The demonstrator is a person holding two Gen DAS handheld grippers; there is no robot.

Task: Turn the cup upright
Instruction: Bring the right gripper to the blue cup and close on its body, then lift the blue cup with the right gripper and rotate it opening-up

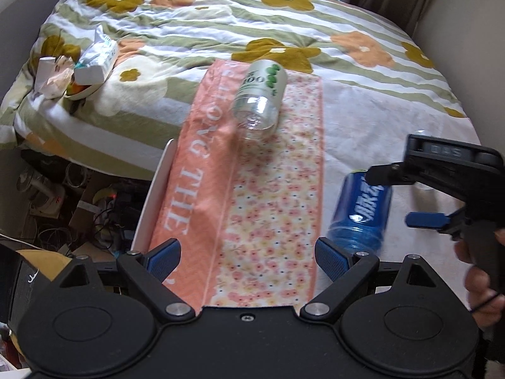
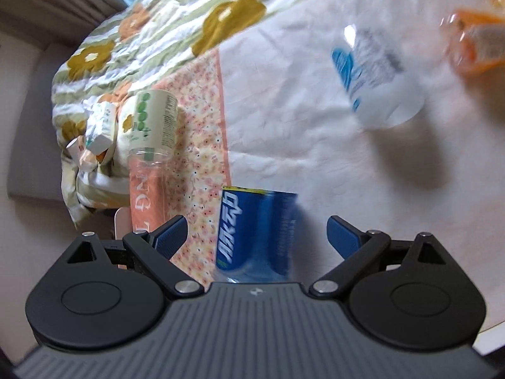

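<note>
Left gripper [image 1: 247, 260], nearest the lens: jaws spread apart over the floral cloth [image 1: 271, 221], holding nothing. Right gripper [image 2: 257, 237]: jaws likewise apart, with the blue cup [image 2: 257, 230] between them; contact with either pad cannot be confirmed. In the left wrist view the blue cup [image 1: 359, 211] leans tilted at the cloth's right edge, on the white sheet [image 1: 378, 120]. Farther off, a green-labelled clear cup [image 1: 260, 94] lies on its side on the cloth. A blue-and-white cup [image 2: 375, 82], blurred, lies beyond on the sheet. Farthest, the flowered quilt [image 1: 221, 22].
</note>
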